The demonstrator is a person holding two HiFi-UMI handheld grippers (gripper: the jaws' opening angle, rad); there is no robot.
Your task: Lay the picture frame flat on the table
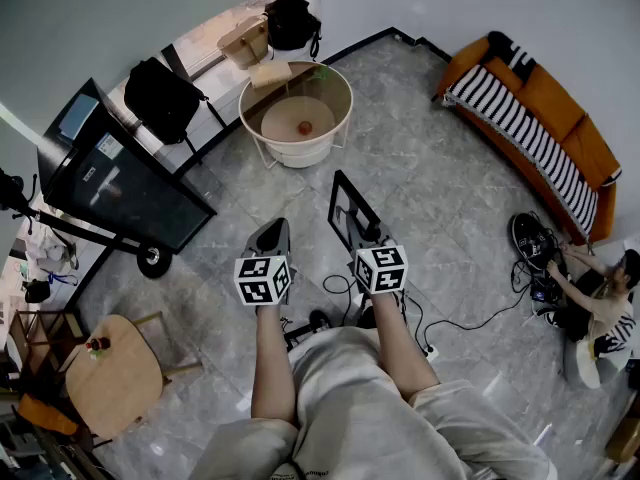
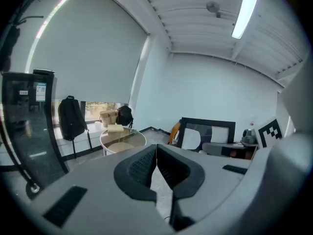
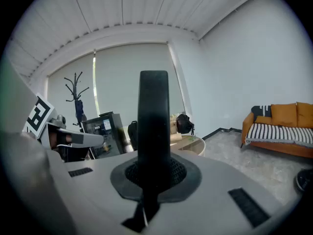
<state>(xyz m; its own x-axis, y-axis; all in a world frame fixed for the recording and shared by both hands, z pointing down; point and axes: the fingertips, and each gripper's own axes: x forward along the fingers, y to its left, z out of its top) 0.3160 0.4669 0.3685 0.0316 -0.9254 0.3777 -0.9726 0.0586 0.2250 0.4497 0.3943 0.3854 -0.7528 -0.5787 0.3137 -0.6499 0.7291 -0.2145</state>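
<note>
The black picture frame (image 1: 346, 211) is held upright in the air over the grey floor, with my right gripper (image 1: 366, 234) shut on its lower edge. The right gripper view shows the frame (image 3: 153, 115) edge-on, rising as a dark bar from between the pads. My left gripper (image 1: 271, 239) hovers beside it on the left, shut with nothing in it. In the left gripper view the jaws (image 2: 156, 154) meet, and the frame (image 2: 208, 131) shows its face to the right. The round white glass-topped table (image 1: 346, 96) stands ahead, well apart from both grippers.
An orange sofa (image 1: 548, 120) with a striped blanket lines the right wall. A person (image 1: 598, 308) sits on the floor at the right among cables (image 1: 452, 321). A black wheeled screen (image 1: 118, 186) and a backpack (image 1: 160, 97) stand left. A small wooden table (image 1: 110, 373) is near left.
</note>
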